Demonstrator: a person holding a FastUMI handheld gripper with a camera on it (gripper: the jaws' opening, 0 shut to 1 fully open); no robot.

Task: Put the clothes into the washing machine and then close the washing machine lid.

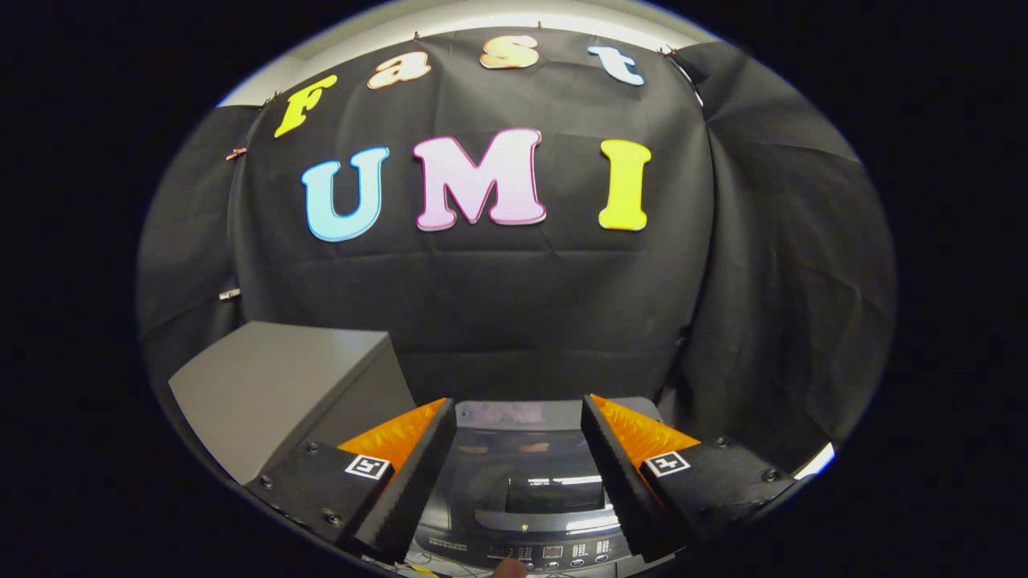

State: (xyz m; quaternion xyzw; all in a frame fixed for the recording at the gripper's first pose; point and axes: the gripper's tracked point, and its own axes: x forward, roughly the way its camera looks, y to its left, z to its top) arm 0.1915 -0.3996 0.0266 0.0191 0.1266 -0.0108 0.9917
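The washing machine (522,490) sat low, right under the gripper (518,474), with its dark glass lid (554,486) down flat and its button panel (554,552) nearest. A grey box (273,385) stood to its left. The two fingers were wide apart and held nothing. I think the lid looked closed, so the best move would be to lift away slowly.

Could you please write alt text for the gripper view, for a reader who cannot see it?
The gripper hovers with its two fingers spread open and holding nothing, above a dark top-loading washing machine whose lid lies shut between them. A grey box stands to the machine's left, with black cloth behind.
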